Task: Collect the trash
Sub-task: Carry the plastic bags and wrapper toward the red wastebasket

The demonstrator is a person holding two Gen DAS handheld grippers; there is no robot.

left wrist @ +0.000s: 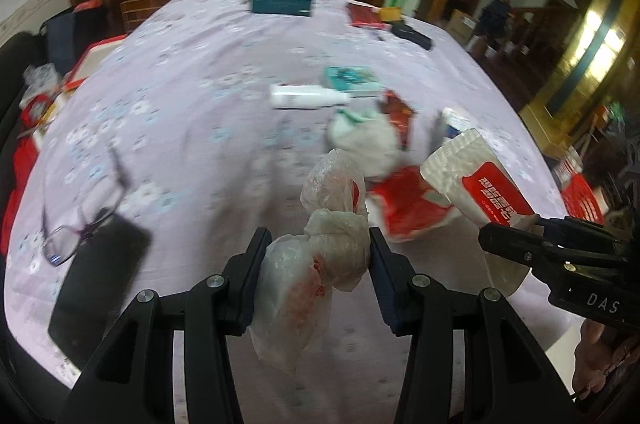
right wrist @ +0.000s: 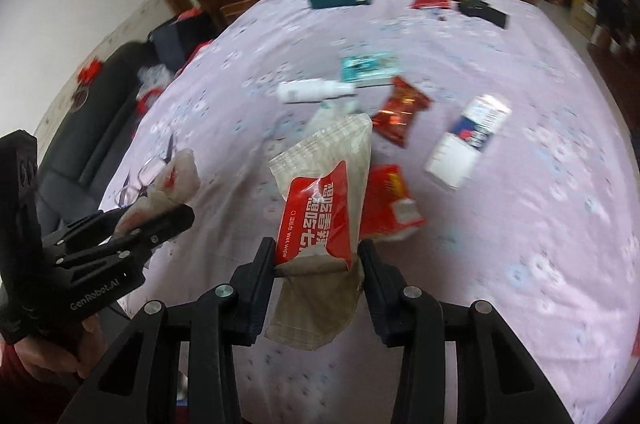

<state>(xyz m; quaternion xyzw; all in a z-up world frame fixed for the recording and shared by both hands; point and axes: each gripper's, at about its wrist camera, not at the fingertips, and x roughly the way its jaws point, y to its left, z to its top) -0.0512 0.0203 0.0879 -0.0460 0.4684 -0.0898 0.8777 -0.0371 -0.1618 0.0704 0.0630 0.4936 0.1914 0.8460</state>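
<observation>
Left gripper [left wrist: 318,248] jaws clamp plastic bag [left wrist: 320,244]; right gripper [right wrist: 316,260] jaws pinch wet-wipe pack [right wrist: 320,199], long axis up-frame; remaining red wrapper [right wrist: 402,109] upper right, nearer right.

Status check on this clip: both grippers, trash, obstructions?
Left hand-held gripper shut on knotted plastic bag. Right hand-held gripper shut on wet wipe pack. Red wrappers left on table; nothing blocking.

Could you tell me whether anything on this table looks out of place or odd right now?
Yes: a pair of glasses lies half on a black phone near the table's edge, valuables sitting among wrappers. Otherwise the mess is just trash; the left gripper grips a crumpled plastic bag and the right gripper a wet wipe pack.
</observation>
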